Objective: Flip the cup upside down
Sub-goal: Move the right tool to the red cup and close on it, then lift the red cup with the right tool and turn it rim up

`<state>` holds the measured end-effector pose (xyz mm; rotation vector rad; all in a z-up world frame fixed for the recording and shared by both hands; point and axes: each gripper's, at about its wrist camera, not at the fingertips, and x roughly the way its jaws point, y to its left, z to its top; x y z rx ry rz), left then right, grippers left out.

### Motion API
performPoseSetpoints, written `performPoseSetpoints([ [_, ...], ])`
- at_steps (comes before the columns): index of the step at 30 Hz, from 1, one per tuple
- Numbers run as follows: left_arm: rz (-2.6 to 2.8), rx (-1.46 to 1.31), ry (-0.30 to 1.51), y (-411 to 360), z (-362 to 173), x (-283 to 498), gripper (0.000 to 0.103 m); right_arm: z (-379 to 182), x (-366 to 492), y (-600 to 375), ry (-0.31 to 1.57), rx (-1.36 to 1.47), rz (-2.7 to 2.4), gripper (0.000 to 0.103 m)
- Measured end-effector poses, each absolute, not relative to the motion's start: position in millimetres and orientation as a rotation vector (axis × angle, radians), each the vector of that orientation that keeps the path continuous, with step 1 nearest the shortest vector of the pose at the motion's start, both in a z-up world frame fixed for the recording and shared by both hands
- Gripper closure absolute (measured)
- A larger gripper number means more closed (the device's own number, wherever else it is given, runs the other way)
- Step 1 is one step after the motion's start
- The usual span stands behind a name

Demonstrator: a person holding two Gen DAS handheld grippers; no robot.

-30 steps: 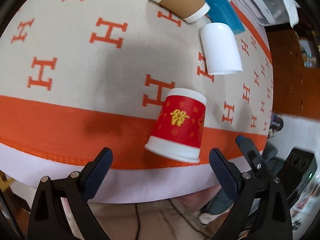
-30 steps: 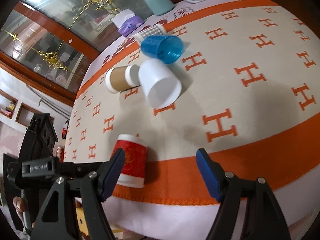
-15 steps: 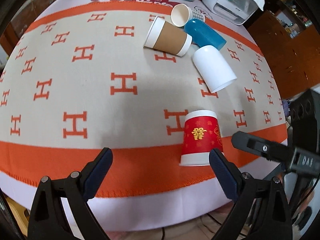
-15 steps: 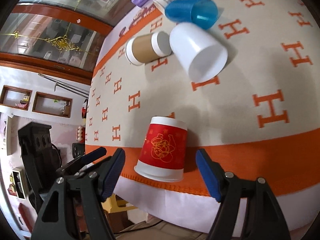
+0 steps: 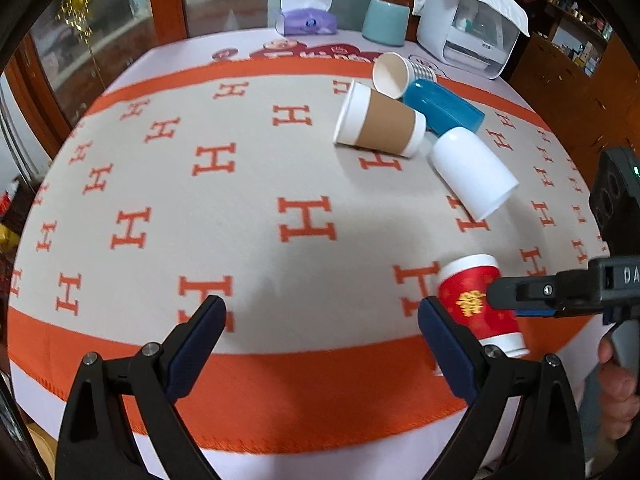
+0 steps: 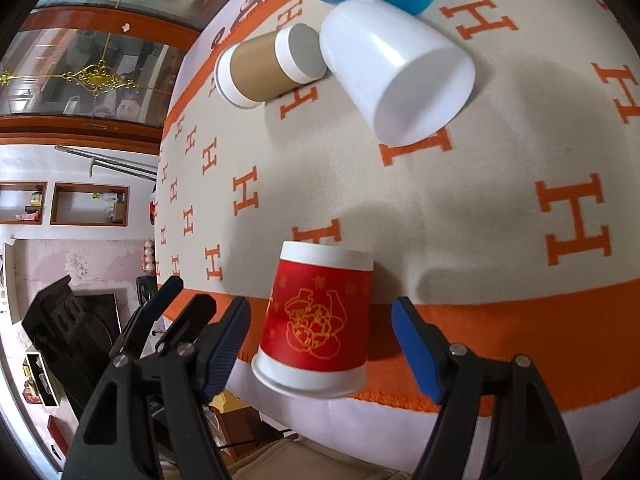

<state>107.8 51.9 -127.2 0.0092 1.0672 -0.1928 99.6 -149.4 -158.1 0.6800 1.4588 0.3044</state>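
Note:
A red paper cup (image 6: 318, 322) with gold print stands upside down on the orange band of the tablecloth, rim down, near the table's front edge. My right gripper (image 6: 322, 346) is open with its jaws on either side of the cup, not touching it. In the left wrist view the red cup (image 5: 478, 304) stands at the right, partly behind the right gripper's fingers (image 5: 540, 292). My left gripper (image 5: 320, 344) is open and empty, to the left of the cup above the orange band.
A brown sleeved cup (image 5: 380, 126), a blue cup (image 5: 442, 110), a white cup (image 5: 472, 172) and a checked paper cup (image 5: 396, 74) lie on their sides at the back right. A tissue box (image 5: 306, 22), teal jar (image 5: 386, 20) and white appliance (image 5: 470, 30) stand at the far edge.
My left gripper has drawn back and to the left, so the red cup has shifted to the right of its view. My right gripper has closed in until its jaws flank the cup.

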Motion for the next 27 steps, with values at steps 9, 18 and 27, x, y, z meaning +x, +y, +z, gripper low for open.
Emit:
performPoseSetpoints([
  [9,-0.189,0.008,1.018,60,-133,109,0.007,-173,112,-139,1.520,0.688,0.307,0.040],
  [18,-0.163,0.070,0.987,56,-129,110,0.007,-166,115,-136,1.504,0.657,0.320,0.044],
  [27,-0.160,0.050,0.975,57,-125,111,0.007,-140,110,-138,1.255,0.543,0.348,0.044],
])
